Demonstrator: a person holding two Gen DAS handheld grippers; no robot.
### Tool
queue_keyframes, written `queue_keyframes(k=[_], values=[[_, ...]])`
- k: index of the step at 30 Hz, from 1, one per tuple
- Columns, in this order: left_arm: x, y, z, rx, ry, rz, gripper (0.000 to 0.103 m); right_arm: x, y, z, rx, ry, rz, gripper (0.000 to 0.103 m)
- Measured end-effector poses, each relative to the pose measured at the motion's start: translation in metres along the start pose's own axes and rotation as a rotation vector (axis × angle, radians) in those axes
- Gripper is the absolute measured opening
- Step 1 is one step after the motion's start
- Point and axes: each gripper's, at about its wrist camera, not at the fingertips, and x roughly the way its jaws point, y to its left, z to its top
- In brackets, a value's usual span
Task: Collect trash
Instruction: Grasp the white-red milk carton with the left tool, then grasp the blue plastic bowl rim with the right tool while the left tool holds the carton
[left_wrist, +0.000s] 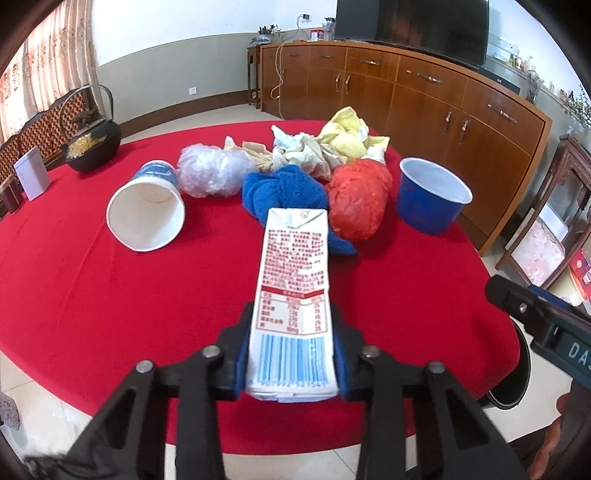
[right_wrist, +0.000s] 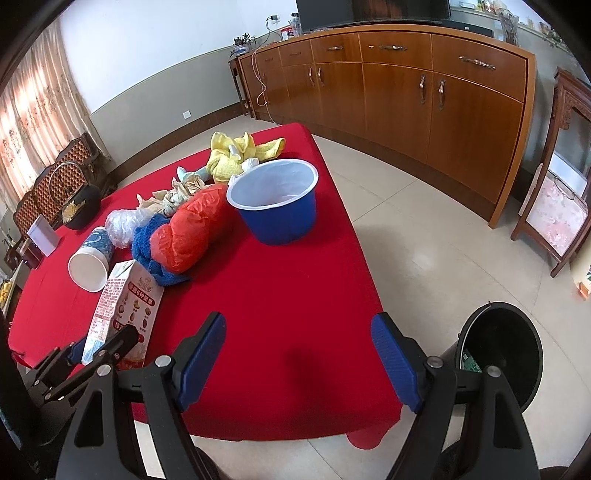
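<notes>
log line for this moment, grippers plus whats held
left gripper: shut on milk carton | right gripper: open, empty, over red tablecloth | black bin: on floor beside table

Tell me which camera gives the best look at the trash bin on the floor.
The right wrist view. There the black trash bin stands on the floor beside the red-clothed table, its open mouth and dark inside visible past the open right hand-held gripper. The left wrist view catches only a dark curved sliver at the table edge, probably its rim.
</notes>
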Motion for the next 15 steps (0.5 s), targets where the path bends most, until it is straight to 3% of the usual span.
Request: queue_keyframes(k=[15], values=[[0.001,0.012,0.023,-0.074,-0.085,-0.011,0.037,0.027,0.002,0.017,-0.009,0.012,0.006,0.082]])
